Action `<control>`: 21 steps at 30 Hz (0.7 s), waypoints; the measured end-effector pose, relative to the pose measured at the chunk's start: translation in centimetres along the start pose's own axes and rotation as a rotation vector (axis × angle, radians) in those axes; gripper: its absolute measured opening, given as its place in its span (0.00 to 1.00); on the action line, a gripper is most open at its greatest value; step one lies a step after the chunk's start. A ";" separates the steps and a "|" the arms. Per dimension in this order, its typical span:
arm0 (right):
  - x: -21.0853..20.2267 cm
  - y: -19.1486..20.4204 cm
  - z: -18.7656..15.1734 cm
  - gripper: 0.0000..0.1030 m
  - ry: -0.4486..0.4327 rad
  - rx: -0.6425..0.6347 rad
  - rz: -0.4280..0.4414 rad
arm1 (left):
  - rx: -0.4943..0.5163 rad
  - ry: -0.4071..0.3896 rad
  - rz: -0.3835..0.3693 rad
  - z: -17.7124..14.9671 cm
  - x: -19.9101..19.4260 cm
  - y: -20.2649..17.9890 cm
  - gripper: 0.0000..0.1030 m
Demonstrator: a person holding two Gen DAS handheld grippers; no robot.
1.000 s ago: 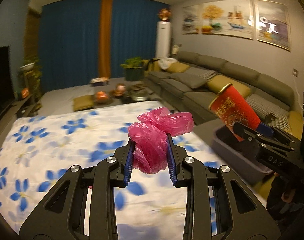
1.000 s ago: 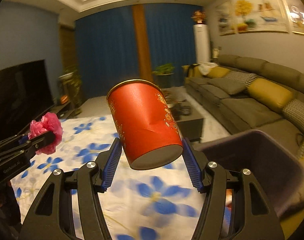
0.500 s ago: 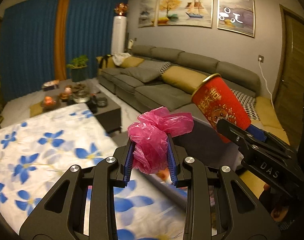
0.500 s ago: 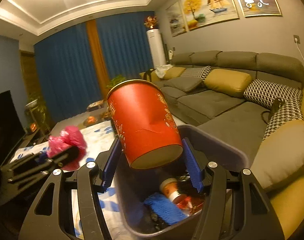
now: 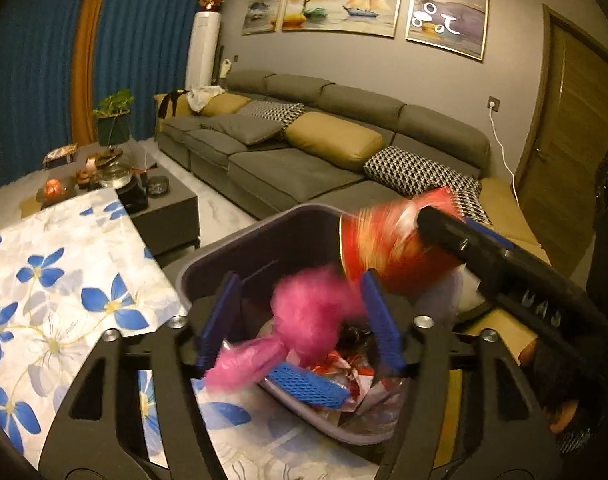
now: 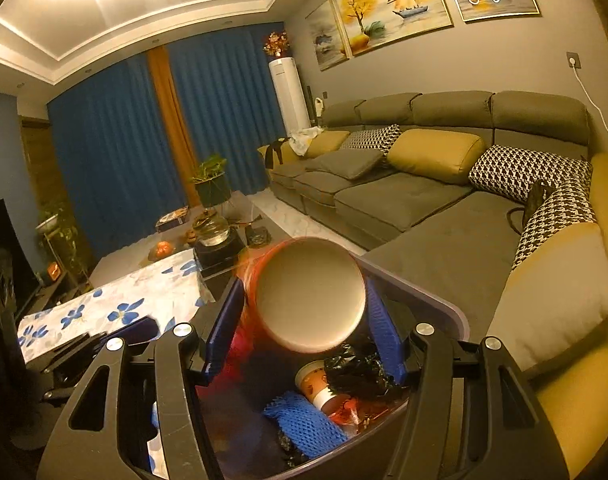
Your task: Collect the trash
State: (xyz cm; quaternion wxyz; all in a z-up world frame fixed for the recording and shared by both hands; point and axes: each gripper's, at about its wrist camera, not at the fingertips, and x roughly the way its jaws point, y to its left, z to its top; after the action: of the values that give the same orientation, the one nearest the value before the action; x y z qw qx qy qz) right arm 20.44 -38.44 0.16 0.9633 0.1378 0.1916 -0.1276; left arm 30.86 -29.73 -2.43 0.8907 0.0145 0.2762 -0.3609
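Since a second ago, both hand-held grippers have been swung off the flowered counter (image 5: 68, 280) and brought over the bin (image 5: 264, 236) beside the sofa. The left hand-held gripper (image 5: 300, 320) is opening; the pink plastic bag (image 5: 300, 320) that was pinched between its pads is seen blurred and loose between the spread jaws, dropping toward the bin and no longer pressed. The right hand-held gripper (image 6: 302, 320) is seen with its pads against the sides of the red paper cup (image 6: 308, 294), which has tipped so that its pale base faces the camera; from the blur it is judged to be slipping or turning in the grip, though whether it is already released cannot be told.

The bag is light and bunched, so it could be caught on the left blue pad or drift onto the near rim and fall on the counter. The cup is held close above the falling bag; if it is let go now, it could be deflected off the rim or roll out.

Inside the bin, blue foam netting (image 6: 304, 424), a small paper cup (image 6: 316, 384), crumpled black plastic (image 6: 356, 368) and red wrappers (image 5: 344, 364) are seen, leaving room for more.
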 end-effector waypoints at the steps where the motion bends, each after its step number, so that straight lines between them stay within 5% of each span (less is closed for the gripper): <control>1: 0.2 -0.1 0.0 0.57 0.002 0.000 -0.001 | -0.008 0.002 0.012 -0.2 -0.1 0.4 0.71; 8: -0.3 0.2 -0.8 0.58 0.017 -0.009 -0.020 | -0.053 0.002 0.119 -1.4 -2.3 2.7 0.83; 13: -2.8 1.9 -1.8 0.83 -0.018 -0.078 -0.051 | -0.070 -0.038 0.222 -2.4 -5.6 3.1 0.90; 21: -7.2 6.2 -4.5 0.95 -0.051 -0.198 -0.084 | -0.092 -0.085 0.417 -4.3 -12.1 3.6 0.94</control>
State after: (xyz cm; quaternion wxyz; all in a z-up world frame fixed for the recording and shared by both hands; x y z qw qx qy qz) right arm 14.41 -29.88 0.43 0.9705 0.0306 0.1845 -0.1519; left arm 24.02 -18.45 -0.68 0.9566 0.0152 0.2454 -0.1561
